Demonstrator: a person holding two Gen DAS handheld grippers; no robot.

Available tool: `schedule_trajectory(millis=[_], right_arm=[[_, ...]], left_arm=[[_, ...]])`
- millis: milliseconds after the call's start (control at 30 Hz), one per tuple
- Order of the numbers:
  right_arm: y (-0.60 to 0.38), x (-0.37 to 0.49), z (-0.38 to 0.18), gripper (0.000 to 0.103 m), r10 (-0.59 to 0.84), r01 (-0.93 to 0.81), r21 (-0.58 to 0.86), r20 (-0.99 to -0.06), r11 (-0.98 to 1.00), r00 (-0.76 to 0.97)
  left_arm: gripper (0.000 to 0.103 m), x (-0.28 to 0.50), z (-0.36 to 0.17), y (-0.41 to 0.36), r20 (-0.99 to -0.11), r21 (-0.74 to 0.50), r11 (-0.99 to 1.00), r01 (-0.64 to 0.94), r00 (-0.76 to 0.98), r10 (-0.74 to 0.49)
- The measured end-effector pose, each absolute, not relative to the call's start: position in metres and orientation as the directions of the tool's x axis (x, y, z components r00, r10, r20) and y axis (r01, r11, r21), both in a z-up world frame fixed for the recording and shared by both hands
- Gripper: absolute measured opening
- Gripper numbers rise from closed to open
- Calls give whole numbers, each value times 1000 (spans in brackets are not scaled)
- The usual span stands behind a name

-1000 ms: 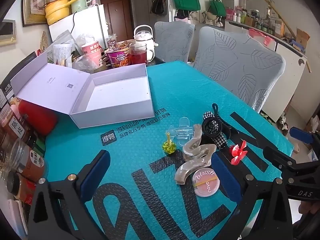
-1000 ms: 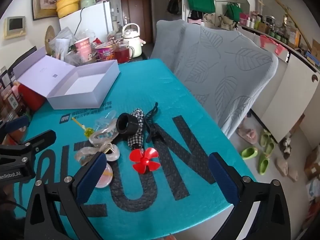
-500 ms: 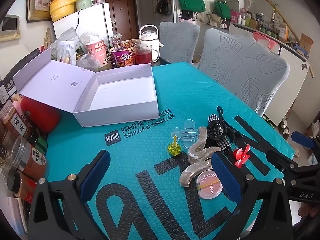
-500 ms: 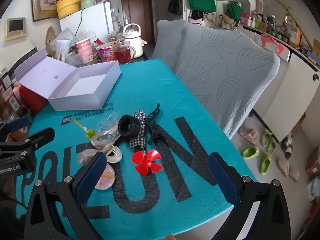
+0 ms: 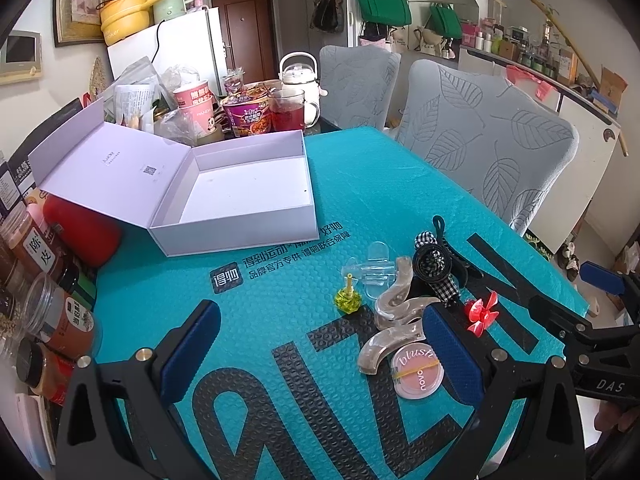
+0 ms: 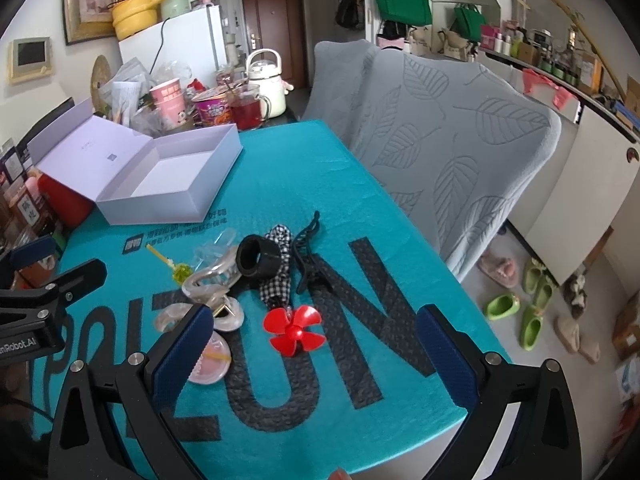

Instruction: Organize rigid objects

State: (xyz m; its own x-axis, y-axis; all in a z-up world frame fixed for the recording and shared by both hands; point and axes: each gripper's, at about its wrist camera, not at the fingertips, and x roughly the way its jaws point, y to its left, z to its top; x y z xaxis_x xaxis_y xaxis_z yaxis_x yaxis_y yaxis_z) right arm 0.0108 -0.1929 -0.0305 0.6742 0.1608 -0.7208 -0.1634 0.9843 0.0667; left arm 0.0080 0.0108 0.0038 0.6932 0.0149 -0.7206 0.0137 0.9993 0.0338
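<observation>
At the left of the desk (image 5: 360, 168) the white box (image 5: 244, 192) lies open and bare, the likely home for the clutter. The left gripper (image 5: 320, 344) hangs above the mat, jaws wide, holding nothing; the yellow-green top (image 5: 347, 300) stands just ahead, apart from the pile and the easiest first pick. To its right the clear curved clips (image 5: 394, 312), blush compact (image 5: 418, 370) and red propeller (image 6: 294, 330) crowd together. The right gripper (image 6: 312, 352), jaws wide and empty, hovers over the propeller; close on its hub, not the thin blades.
</observation>
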Motion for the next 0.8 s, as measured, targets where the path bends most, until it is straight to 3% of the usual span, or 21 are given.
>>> schedule_trajectory(millis=[800], right_arm=[[-187, 10, -24, 103, 136, -148, 46, -720, 988, 680]], left_arm=[[103, 4, 7, 6, -720, 19, 998, 65, 694, -31]])
